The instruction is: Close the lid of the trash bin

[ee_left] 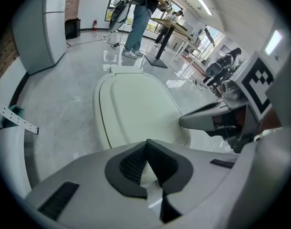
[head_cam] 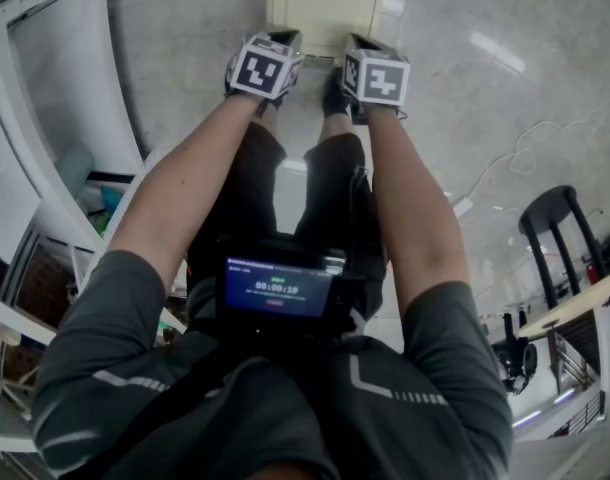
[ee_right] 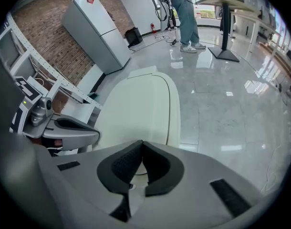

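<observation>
The trash bin lid (head_cam: pixel 325 3) lies flat, apparently shut. The left gripper (ee_left: pixel 146 144) and right gripper (ee_right: pixel 141 144) hang over its near edge, jaws together, empty.

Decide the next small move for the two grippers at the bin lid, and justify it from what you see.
Probably draw both back and clear. The cream lid seems to lie flat, with no gap showing. The left gripper and right gripper are shut and empty at its near edge, so little seems left to push.
</observation>
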Tool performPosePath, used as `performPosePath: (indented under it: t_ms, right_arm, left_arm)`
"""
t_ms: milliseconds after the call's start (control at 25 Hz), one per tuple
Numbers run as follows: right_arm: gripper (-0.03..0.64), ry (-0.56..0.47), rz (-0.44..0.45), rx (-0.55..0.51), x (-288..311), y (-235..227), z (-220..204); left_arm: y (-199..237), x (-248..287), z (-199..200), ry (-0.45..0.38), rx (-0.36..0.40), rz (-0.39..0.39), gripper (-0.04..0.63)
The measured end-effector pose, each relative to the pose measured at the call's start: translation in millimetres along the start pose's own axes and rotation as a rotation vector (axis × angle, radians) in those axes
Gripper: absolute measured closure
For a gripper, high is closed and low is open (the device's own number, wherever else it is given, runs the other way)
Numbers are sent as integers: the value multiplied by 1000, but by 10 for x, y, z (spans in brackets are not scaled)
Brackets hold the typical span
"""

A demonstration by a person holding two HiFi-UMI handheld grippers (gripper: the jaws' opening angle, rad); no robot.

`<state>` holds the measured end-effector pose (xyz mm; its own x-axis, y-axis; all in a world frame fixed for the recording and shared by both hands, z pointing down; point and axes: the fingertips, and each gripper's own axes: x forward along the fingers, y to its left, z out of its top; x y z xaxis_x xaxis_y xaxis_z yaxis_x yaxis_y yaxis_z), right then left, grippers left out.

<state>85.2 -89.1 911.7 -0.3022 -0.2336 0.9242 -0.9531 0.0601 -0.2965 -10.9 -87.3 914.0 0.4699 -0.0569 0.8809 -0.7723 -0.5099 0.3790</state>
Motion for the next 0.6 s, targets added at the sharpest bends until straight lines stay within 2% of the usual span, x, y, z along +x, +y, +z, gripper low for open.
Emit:
performPosePath:
  t_ms: [320, 600]
  right_arm:
    - [604, -56, -4, 31, 33, 26, -2]
    - [604, -61, -17, 57, -39, 1, 50]
  left_arm:
    - [79, 46, -49, -2, -18, 4, 601]
    - [51, -27, 30, -13, -19, -18, 601]
